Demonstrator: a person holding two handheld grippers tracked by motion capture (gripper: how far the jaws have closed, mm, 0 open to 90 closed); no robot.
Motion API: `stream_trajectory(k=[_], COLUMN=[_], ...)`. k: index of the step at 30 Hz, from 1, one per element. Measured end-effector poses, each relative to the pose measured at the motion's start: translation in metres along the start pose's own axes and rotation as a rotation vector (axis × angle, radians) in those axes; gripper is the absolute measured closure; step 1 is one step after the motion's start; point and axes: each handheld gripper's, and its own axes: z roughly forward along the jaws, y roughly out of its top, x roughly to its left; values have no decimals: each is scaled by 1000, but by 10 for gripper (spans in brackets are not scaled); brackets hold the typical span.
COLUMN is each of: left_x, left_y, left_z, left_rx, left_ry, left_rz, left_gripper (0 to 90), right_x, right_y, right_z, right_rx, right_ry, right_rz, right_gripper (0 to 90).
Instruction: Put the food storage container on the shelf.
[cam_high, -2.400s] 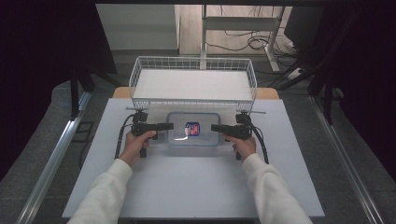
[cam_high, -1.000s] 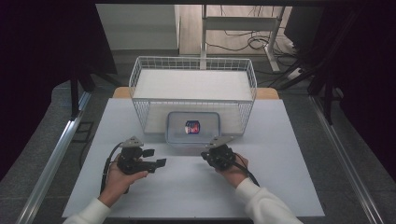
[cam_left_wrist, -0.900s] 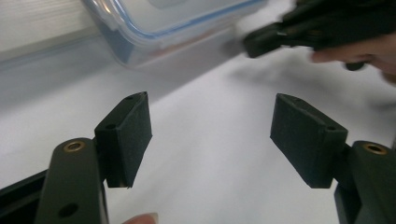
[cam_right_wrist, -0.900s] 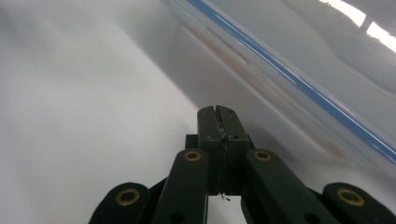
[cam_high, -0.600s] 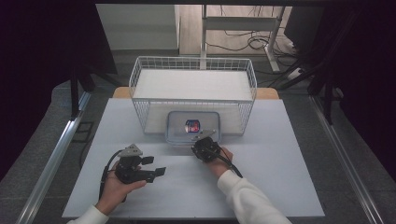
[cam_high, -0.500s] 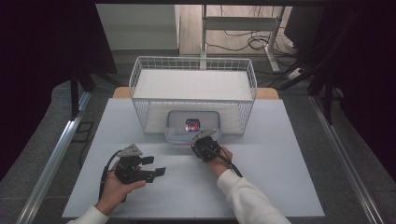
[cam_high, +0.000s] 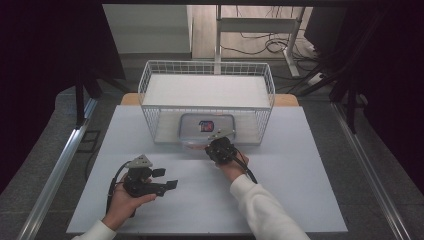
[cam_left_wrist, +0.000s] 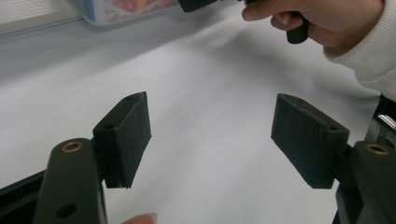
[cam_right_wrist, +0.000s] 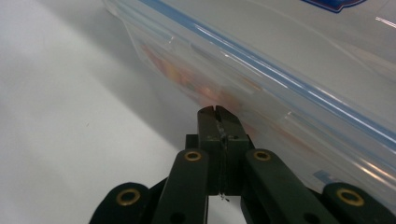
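A clear plastic box (cam_high: 207, 127) with a blue-trimmed lid and a red and blue label stands on the white table at the front wall of the wire basket (cam_high: 150, 90). I cannot tell whether it is inside the basket. My right gripper (cam_high: 213, 145) is shut, and in the right gripper view its tips (cam_right_wrist: 217, 110) rest at the box's side wall (cam_right_wrist: 280, 60), with orange contents dimly behind it. My left gripper (cam_high: 161, 182) is held low at the front left, open, with nothing between its pads (cam_left_wrist: 126, 130). The box's corner (cam_left_wrist: 126, 7) shows far off in the left gripper view.
The white table (cam_high: 300, 190) is bare to the right and front. The person's right hand (cam_left_wrist: 317, 23) holds its gripper across the top of the left gripper view. Dark curtains and metal rails flank the table.
Both grippers let go of the box and drew back toward the person. The right gripper, shut, then moved forward and left to the box's near side. The left gripper stayed low and open.
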Motion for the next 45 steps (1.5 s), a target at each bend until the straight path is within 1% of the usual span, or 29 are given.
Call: stream_trajectory(k=[6,7,10,13,16,20,23,30,32,33,34,35,36,37,38,39,40,41,42,43,44,45], left_x=[1,2,3,4,4,5,6,8,7,7,7,7,7,9,9,11,11,11,11,11,10,10], left_y=[0,0,0,0,0,0,0,-1,-2,-2,-2,-3,-4,-5,-5,-6,-6,-6,-6,-6,-5,-5], left_z=[0,0,-1,0,0,0,-1,-2,-3,-5,-5,-6,-7,-8,-8,-8,-8,-9,-9,-8,-7,-7], left_rx=[1,0,-3,0,4,3,0,1,2,-1,-1,-3,-3,-5,-5,-5,-5,-7,-9,-10,-6,-6], left_ry=[-1,-2,-4,-6,-6,-6,-7,0,2,7,7,10,14,20,20,25,25,26,26,27,30,30], left_rz=[-7,-9,-15,-16,-17,-19,-25,-27,-27,-24,-24,-23,-23,-28,-28,-34,-34,-36,-37,-34,-32,-30], left_gripper=[278,278,278,277,275,275,274,273,273,273,273,273,273,273,274,274,274,275,275,274,275,275], right_x=[-7,-10,-16,-20,-25,-27,-28,-29,-27,-26,-26,-24,-22,-21,-21,-19,-19,-20,-20,-21,-22,-22], right_y=[9,12,14,16,21,22,24,22,21,19,19,19,17,16,16,12,12,6,6,3,-7,-10], right_z=[8,11,14,16,19,22,25,24,18,15,15,11,1,-5,-5,-18,-18,-28,-28,-33,-46,-50], right_rx=[0,1,-2,-4,-12,-15,-16,-16,-20,-19,-19,-14,-19,-21,-21,-27,-27,-39,-39,-42,-51,-52], right_ry=[-18,-25,-42,-49,-44,-49,-48,-46,-36,-34,-34,-33,-24,-17,-17,3,3,24,24,31,46,48], right_rz=[16,28,40,55,84,82,92,94,96,79,79,70,44,35,35,19,19,14,14,13,7,5], right_gripper=[887,887,887,887,887,887,887,887,887,886,886,886,886,886,886,885,885,881,881,879,879,879])
